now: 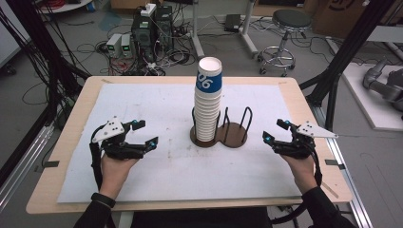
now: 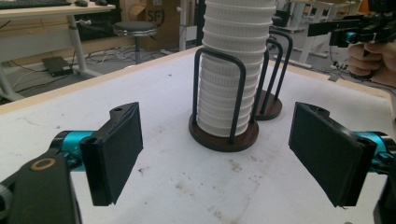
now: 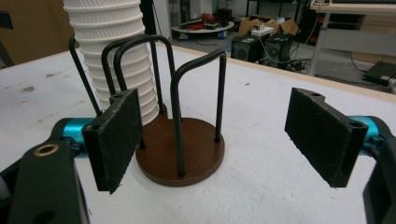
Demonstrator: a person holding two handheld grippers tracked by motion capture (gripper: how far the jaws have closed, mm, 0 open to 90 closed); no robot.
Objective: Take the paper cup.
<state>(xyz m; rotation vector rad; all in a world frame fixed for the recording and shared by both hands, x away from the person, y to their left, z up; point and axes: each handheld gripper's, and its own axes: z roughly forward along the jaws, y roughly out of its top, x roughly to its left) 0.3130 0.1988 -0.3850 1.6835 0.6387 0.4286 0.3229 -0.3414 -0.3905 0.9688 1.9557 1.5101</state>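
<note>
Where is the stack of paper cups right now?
In the high view the cup stack stands at the table's middle, in the left ring of the double holder, whose right ring is empty, between the left claw and right claw.

We can read only few marks. On the top cup (image 1: 209,76) of the white stack, a blue band carries white digits; we read them as "06", and they stand turned on their side. In the left gripper view, a brown cardboard box (image 2: 161,21) behind the surface shows dark letters that look like "SF", with a curved line after them. In the high view, another cardboard box (image 1: 340,14) at the upper right has a dark printed sign, but we cannot read it.
</note>
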